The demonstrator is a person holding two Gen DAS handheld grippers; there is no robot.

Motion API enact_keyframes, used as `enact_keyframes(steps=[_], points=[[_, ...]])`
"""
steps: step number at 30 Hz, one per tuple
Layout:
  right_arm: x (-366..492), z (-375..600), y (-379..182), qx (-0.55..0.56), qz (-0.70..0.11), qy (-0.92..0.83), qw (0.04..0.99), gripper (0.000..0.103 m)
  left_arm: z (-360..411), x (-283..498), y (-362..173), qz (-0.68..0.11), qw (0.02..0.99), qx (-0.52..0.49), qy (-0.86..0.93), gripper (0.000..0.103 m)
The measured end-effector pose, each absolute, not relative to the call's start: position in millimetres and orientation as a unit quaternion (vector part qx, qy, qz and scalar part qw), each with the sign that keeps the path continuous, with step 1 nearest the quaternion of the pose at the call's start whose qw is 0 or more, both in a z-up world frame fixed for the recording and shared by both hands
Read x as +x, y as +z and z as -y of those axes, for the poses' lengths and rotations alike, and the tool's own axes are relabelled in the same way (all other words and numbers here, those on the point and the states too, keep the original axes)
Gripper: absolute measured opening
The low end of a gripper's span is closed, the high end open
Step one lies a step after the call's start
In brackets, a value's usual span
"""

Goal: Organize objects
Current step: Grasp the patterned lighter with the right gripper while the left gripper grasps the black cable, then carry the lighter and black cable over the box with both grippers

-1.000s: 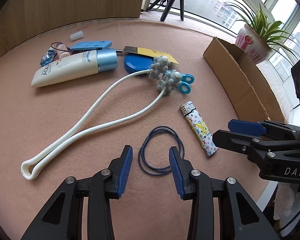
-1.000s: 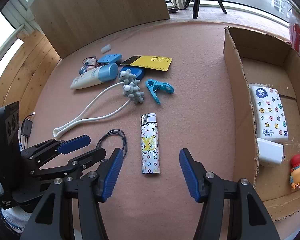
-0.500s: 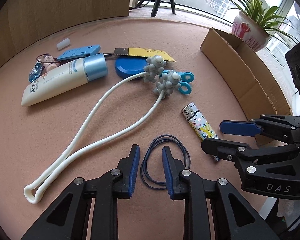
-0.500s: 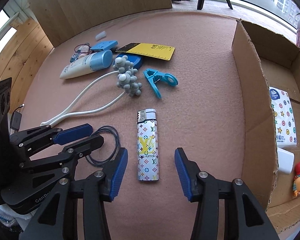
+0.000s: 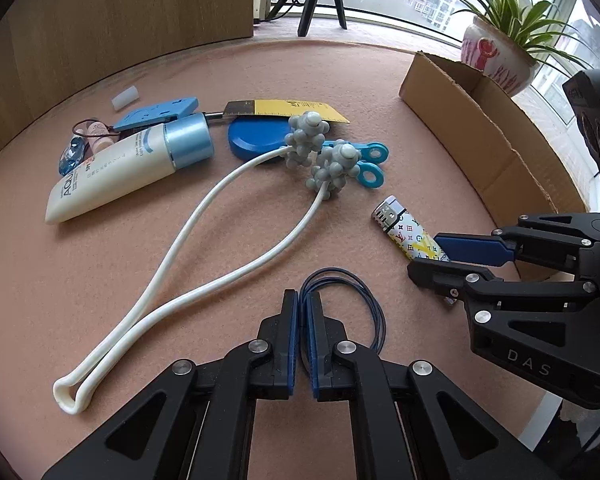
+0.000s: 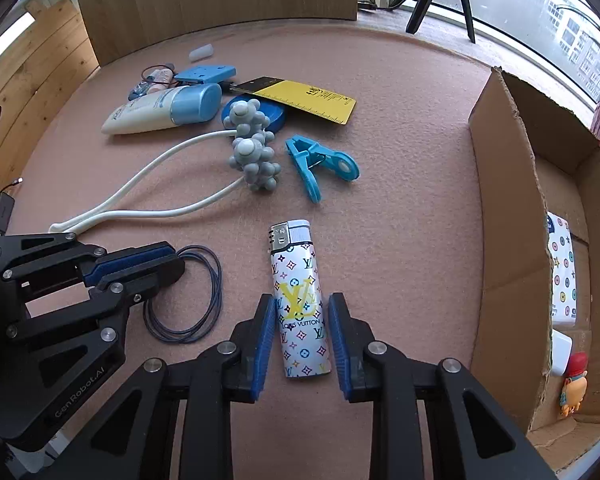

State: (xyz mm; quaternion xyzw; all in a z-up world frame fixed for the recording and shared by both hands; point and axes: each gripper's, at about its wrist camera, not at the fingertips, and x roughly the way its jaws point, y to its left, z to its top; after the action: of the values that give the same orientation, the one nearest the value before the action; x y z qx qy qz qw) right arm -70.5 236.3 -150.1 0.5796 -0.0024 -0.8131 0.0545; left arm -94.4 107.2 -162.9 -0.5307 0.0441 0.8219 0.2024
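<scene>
My left gripper (image 5: 303, 300) is shut on the near-left edge of a dark blue elastic loop (image 5: 364, 300) lying on the pink felt; it also shows in the right wrist view (image 6: 198, 292). My right gripper (image 6: 302, 312) is open, its blue pads either side of a white patterned lighter (image 6: 300, 300), close to its sides; I cannot tell if they touch. The lighter also shows in the left wrist view (image 5: 404, 228). A cardboard box (image 6: 508, 240) stands at the right.
A white two-armed massager with grey knobbed heads (image 5: 204, 240), a blue clip (image 6: 320, 164), a white tube (image 5: 120, 172), a blue round lid (image 5: 256, 142), a yellow ruler (image 6: 312, 98) and small items lie behind. The box holds a tissue pack (image 6: 560, 264). A potted plant (image 5: 500, 56) stands beyond.
My left gripper has closed from open onto the loop's edge. My right gripper moved forward and narrowed around the lighter.
</scene>
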Motion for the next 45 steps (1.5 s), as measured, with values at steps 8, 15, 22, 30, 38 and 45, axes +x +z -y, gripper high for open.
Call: enact_keyframes(steps=[8, 15, 22, 30, 38, 45], points=[[-64.8, -244.0, -150.2, 0.575, 0.031, -0.815, 0.059, 0.021, -82.7, -85.6, -161.4, 0.01, 0.191, -0.537, 0.822, 0.004], [-53.7, -251.8, -143.7, 0.57, 0.066, -0.816, 0.069, 0.021, -64.4, -76.2, -139.8, 0.054, 0.184, -0.519, 0.833, 0.004], [-41.8, -256.6, -121.7, 0.549, 0.082, -0.828, 0.076, 0.021, -67.0, -77.2, -115.6, 0.072, 0.193, -0.5, 0.841, 0.004], [-29.0, -283.7, -87.4, 0.518, 0.1, -0.847, 0.068, 0.021, -89.2, -81.7, -94.7, 0.072, 0.212, -0.482, 0.847, 0.004], [-16.0, -331.6, -59.6, 0.488, 0.115, -0.864, 0.037, 0.021, -136.7, -95.5, -73.4, 0.066, 0.247, -0.459, 0.851, 0.004], [-9.3, -378.1, -49.2, 0.475, 0.122, -0.872, 0.001, 0.021, -186.4, -111.9, -63.1, 0.072, 0.277, -0.443, 0.85, 0.004]])
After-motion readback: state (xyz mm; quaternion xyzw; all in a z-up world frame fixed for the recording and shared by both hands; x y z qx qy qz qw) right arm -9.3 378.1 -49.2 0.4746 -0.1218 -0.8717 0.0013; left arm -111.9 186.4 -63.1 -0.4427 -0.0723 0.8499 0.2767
